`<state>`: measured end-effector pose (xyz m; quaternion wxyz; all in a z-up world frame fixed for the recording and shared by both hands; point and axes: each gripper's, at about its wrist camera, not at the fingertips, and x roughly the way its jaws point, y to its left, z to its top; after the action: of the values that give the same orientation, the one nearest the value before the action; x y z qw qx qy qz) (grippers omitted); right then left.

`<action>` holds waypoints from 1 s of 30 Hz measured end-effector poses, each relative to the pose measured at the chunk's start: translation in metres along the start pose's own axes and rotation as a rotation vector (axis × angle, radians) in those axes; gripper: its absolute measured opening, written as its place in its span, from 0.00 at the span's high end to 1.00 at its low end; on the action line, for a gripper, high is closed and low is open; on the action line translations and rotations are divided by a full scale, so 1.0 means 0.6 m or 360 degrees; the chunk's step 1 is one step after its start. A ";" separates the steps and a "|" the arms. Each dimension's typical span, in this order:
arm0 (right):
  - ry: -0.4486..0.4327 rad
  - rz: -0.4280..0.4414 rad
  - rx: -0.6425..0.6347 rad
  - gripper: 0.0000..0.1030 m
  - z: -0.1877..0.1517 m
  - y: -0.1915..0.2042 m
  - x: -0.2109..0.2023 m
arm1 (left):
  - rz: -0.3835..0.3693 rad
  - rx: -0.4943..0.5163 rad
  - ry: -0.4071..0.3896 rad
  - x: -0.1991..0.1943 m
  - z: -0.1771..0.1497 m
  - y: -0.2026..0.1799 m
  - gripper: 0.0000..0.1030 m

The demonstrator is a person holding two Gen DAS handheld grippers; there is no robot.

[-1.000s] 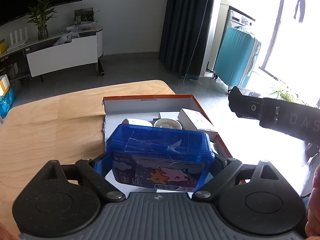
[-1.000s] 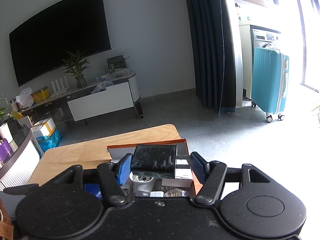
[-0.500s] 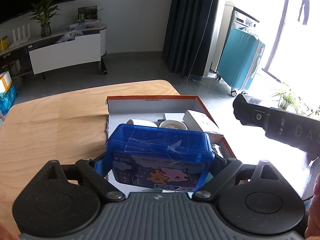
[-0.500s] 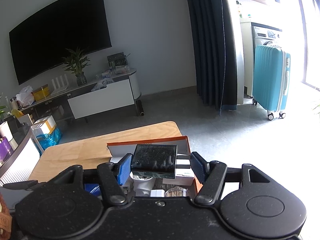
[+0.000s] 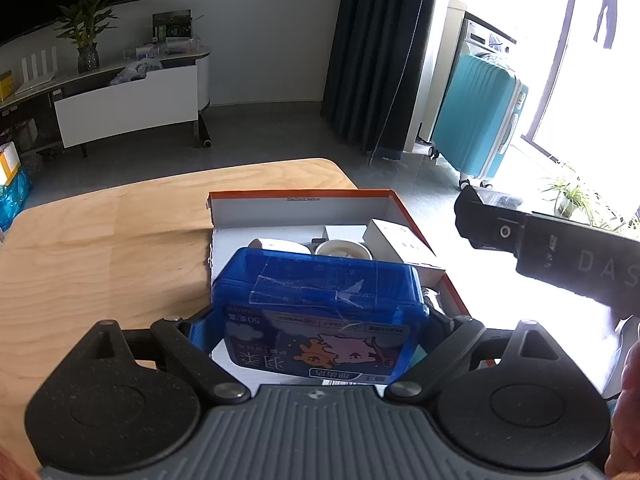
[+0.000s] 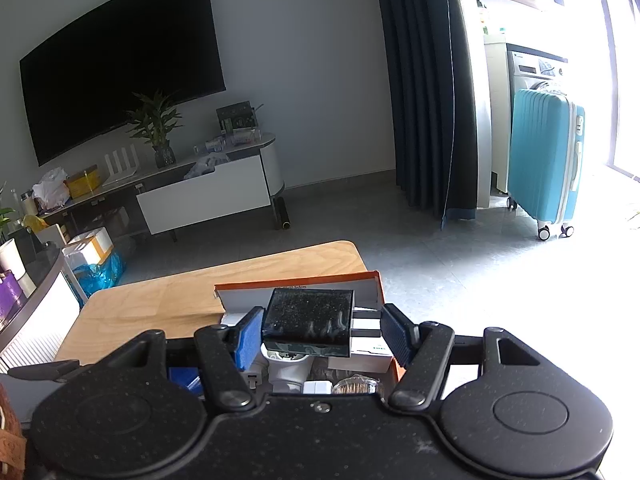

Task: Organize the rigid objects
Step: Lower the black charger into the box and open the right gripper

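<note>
While both hands hover over the orange-rimmed cardboard box (image 5: 408,216) on the wooden table (image 5: 100,248), each claw carries something, probably so the two items can go in one after the other. The left gripper (image 5: 320,320) is clamped across a wide blue plastic case (image 5: 320,304), its jaws spread far simply because the case is broad. In the right gripper (image 6: 318,330) a small black box (image 6: 308,320) sits against the left blue pad, but a gap shows beside the right one, so I cannot tell whether it is truly pinched. Only the left wrist view shows the box's far half, with a white cup (image 5: 342,248) and a white carton (image 5: 400,244) already inside, and the other gripper's body off to the right. The right wrist view alone reveals the crowded near end below the black box
</note>
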<state>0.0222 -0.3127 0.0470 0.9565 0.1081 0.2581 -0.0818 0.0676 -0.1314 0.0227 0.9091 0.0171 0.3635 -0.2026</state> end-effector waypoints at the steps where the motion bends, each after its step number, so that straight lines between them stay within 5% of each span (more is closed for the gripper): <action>1: 0.0001 0.0002 -0.0002 0.27 -0.001 0.001 0.001 | -0.0003 0.0000 0.0002 0.001 0.000 0.000 0.08; 30: 0.0032 -0.0004 -0.0001 0.27 0.000 -0.008 0.023 | -0.0036 0.0017 0.0043 0.025 -0.001 -0.012 0.08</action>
<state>0.0330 -0.3188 0.0391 0.9538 0.1082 0.2679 -0.0819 0.0744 -0.1429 0.0134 0.9017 0.0204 0.3749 -0.2146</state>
